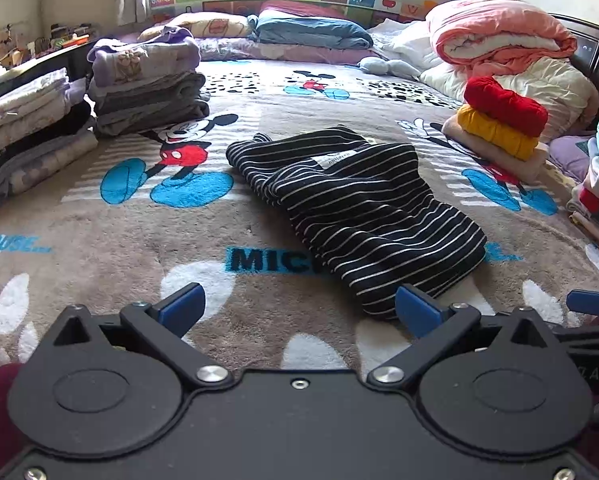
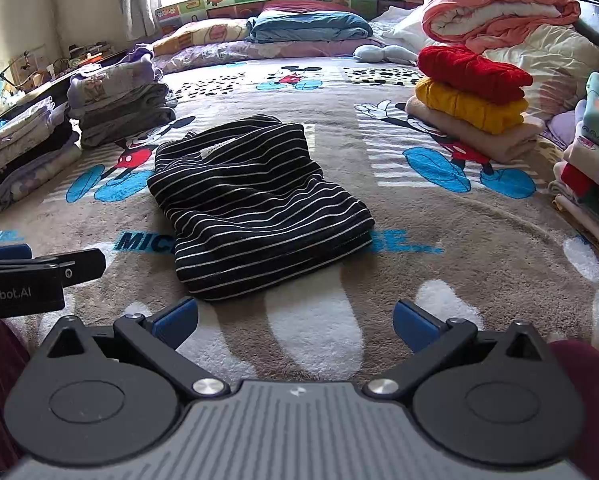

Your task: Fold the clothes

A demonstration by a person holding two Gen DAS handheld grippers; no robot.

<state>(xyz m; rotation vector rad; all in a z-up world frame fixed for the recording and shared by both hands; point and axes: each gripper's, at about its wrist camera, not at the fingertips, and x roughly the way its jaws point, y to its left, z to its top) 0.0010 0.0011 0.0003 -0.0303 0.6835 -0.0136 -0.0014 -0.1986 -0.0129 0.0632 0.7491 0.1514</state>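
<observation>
**Striped top lies folded mid-bed, both grippers hang back empty**

The black-and-white striped garment point(image 2: 255, 204) sits in a compact folded bundle in the middle of the Mickey Mouse blanket point(image 2: 439, 264), layers stacked, a white label point(image 2: 214, 148) showing on top near its far end. That is the shape the task wants; whether another fold is meant, the pictures do not settle.

The left gripper point(image 1: 299, 308) hovers low over the blanket at the bundle's near corner, blue fingers spread wide with nothing between them. The right gripper point(image 2: 295, 322) hangs just short of the near edge, fingers likewise parted and empty. Neither touches the cloth.

Around the bed's edges the sorting shows its logic: a red, yellow and beige sweater stack point(image 2: 471, 92) to the right, grey and lilac folded piles point(image 2: 119, 104) to the left, leaving the centre as working space. The bundle looks soft and thick, likely to slump if lifted by one edge only.
</observation>
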